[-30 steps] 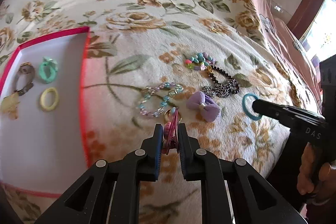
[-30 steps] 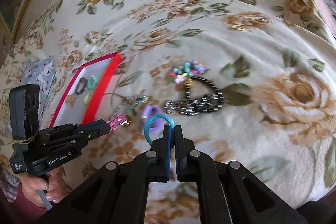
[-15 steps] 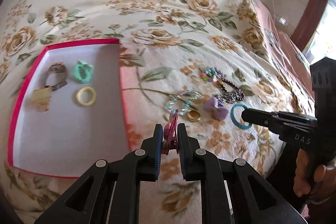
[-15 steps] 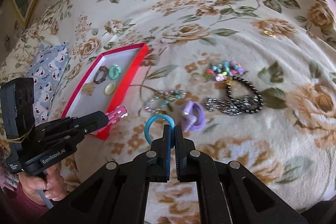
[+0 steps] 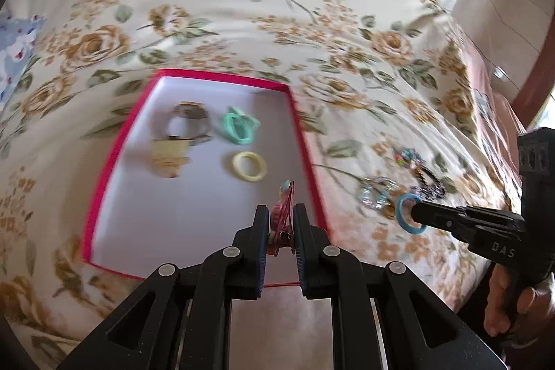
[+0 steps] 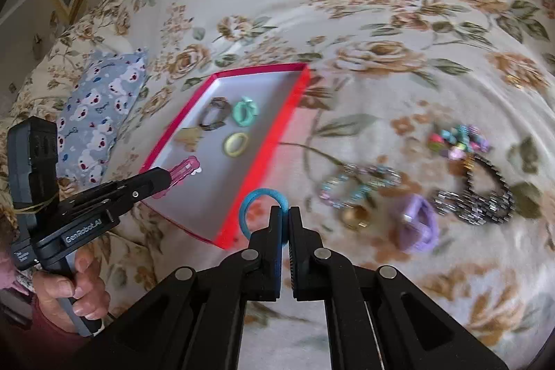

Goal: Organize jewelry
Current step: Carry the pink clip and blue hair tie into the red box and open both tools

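Jewelry lies in two groups on a rose-print bedspread [image 6: 381,6]: some in a shallow red-rimmed tray [image 5: 104,182] with a white floor, some loose on the cloth to its right.

Left gripper [image 5: 281,224] is clamped on a pink hair clip [image 5: 284,214], held edge-on over the near right part of the tray; from the right wrist view the clip [image 6: 184,170] hangs above the tray floor, not resting on it. A hand [image 6: 69,286] grasps that gripper's handle.

Right gripper [image 6: 285,224] has its jaws pressed together on a blue hair ring [image 6: 258,207], which sticks up above the fingertips, over the bedspread just outside the tray's near right corner. In the left wrist view the ring [image 5: 404,214] is pinched at the tip of that gripper.

Inside the tray sit a yellow hair ring [image 5: 249,166], a mint-green hair tie [image 5: 239,125], a grey-brown bracelet [image 5: 187,123] and a pale gold piece [image 5: 168,158], too blurred to name, touching the bracelet.

Loose on the cloth: a pastel beaded bracelet [image 6: 357,184], a gold ring [image 6: 353,217] just below it, a lilac bow [image 6: 416,227], a dark metallic chain bracelet [image 6: 482,196] and a cluster of coloured beads [image 6: 458,141].

A blue printed pillow [image 6: 100,113] lies left of the tray
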A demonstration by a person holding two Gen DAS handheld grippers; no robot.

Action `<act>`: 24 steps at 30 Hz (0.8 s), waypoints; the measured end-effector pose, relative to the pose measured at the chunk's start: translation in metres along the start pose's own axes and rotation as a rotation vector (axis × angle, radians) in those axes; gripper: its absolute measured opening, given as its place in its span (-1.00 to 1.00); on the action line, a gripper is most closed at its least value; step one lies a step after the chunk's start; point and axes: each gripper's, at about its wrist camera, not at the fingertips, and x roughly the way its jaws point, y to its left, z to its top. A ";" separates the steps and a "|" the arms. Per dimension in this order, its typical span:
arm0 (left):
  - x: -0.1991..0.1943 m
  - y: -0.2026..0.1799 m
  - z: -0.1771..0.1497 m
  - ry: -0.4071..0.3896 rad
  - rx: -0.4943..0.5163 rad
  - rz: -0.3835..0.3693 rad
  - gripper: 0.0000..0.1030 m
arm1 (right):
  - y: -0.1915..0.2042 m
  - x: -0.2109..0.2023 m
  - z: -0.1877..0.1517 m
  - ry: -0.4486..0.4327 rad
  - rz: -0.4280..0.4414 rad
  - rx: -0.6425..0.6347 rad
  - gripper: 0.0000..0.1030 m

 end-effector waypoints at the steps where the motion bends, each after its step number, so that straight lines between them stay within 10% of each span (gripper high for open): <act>1: -0.001 0.005 0.001 -0.002 -0.010 0.005 -0.75 | 0.004 0.003 0.002 0.002 0.006 -0.007 -0.95; 24: 0.031 0.071 0.017 0.001 -0.122 0.125 -0.75 | 0.059 0.104 0.040 0.112 0.056 -0.108 -0.94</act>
